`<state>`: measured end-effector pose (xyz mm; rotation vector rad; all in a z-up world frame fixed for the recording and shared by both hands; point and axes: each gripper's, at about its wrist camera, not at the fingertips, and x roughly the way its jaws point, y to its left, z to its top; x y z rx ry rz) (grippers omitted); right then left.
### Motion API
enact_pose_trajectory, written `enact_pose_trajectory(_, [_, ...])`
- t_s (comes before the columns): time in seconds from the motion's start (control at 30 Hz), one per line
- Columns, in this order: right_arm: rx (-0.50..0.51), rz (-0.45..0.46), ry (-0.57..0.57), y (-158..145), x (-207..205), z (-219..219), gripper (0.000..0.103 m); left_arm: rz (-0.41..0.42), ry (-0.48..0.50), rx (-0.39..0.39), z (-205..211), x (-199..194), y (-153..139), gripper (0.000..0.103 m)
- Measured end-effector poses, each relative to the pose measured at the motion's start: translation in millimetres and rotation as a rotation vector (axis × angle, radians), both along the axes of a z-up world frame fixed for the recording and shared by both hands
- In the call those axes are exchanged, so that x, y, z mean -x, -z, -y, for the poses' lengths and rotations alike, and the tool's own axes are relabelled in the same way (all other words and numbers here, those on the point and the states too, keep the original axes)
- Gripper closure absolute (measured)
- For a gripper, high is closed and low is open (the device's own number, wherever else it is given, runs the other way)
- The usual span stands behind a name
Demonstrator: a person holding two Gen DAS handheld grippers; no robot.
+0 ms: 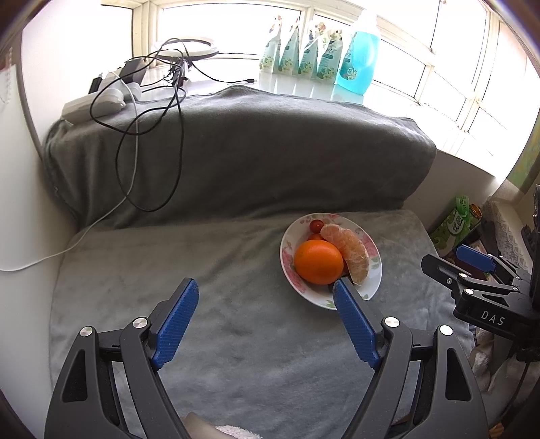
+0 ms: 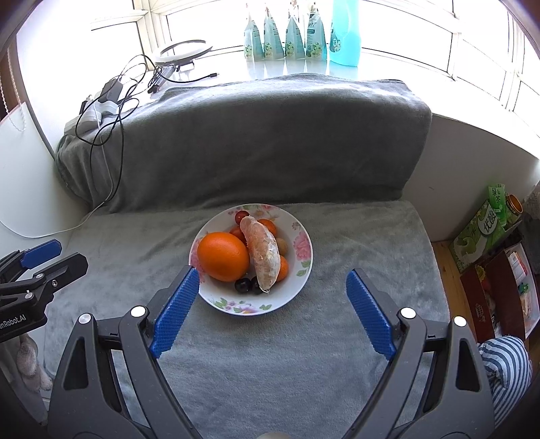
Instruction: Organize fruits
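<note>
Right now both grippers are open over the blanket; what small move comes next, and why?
Probably ease the right gripper forward toward the orange. Both grippers are empty, all the fruit sits in the bowl, and the orange lies on top, nearest its fingers.

Bright window (image 2: 405,27) behind grey blanket-covered cushion (image 2: 256,135); refill pouches (image 2: 287,40) and blue bottle (image 2: 344,33) on sill above cushion, cables (image 1: 152,111) at its left end.
</note>
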<state>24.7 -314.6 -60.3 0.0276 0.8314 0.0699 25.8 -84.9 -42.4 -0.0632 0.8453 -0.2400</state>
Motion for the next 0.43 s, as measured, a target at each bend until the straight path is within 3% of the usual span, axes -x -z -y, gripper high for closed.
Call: enact_pose_trajectory(0.43, [0.003, 0.001, 0.003, 2.2, 1.8, 0.8, 0.012, 0.021, -0.009, -0.010, -0.4, 2.7, -0.9, 0.021])
